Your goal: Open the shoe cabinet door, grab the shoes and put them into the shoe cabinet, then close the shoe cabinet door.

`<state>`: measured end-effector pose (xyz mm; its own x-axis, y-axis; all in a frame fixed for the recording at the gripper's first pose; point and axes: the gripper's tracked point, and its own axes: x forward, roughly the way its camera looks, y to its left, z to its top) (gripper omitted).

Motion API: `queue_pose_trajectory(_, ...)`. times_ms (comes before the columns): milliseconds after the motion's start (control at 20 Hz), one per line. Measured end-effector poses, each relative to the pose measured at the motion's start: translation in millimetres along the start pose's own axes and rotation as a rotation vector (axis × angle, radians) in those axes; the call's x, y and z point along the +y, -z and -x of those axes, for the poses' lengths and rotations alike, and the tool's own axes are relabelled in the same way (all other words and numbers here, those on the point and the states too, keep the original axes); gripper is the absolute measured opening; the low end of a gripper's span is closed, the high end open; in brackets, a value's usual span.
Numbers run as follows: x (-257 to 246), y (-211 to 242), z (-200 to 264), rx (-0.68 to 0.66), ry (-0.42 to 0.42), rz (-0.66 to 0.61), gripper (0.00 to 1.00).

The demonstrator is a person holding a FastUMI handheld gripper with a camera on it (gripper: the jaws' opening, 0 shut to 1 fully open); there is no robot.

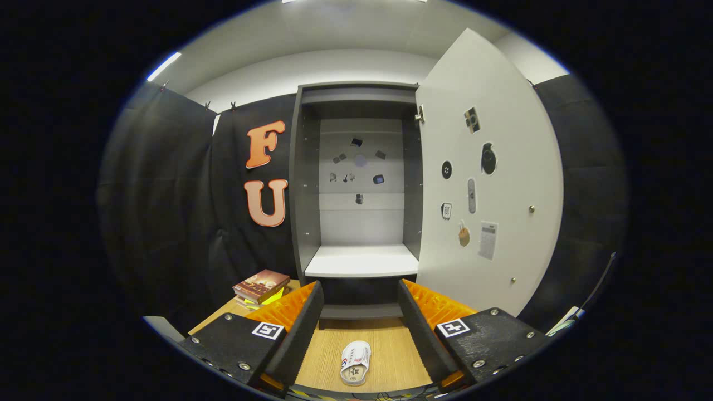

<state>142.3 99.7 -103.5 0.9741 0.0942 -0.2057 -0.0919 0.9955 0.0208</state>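
We find the shoe cabinet (356, 184) with its door (490, 184) swung fully open to the right, so we judge the first step complete. The white shelf (361, 260) inside carries no shoe. We hold the gripper (359, 303) facing the cabinet opening with its jaws spread wide and nothing between the fingers (301, 323). One white sneaker (355, 362) lies on the wooden floor (390, 351), in the gap between the two fingers and below them, well short of the cabinet. A stack of books (260, 288) sits to the left, near the cabinet base. We judge these steps outstanding: lower the gripper onto the sneaker, grip it, place it on the shelf, then close the door.
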Motion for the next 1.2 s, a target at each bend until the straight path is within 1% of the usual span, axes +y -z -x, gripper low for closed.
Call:
queue_pose_trajectory(350, 18.0, 55.3, -35.0, 0.139, -0.004, -0.028, 0.85)
queue_pose_trajectory(450, 20.1, 84.7, -44.1, 0.201, -0.003, -0.039, 0.85)
queue_pose_trajectory(700, 24.0, 187.6, -57.1, 0.433, 0.000, -0.054, 0.86)
queue_pose_trajectory(850, 28.7, 233.8, -63.0, 0.533, -0.004, -0.073, 0.86)
queue_pose_trajectory(1200, 34.9, 299.4, -76.8, 0.654, -0.013, -0.046, 0.86)
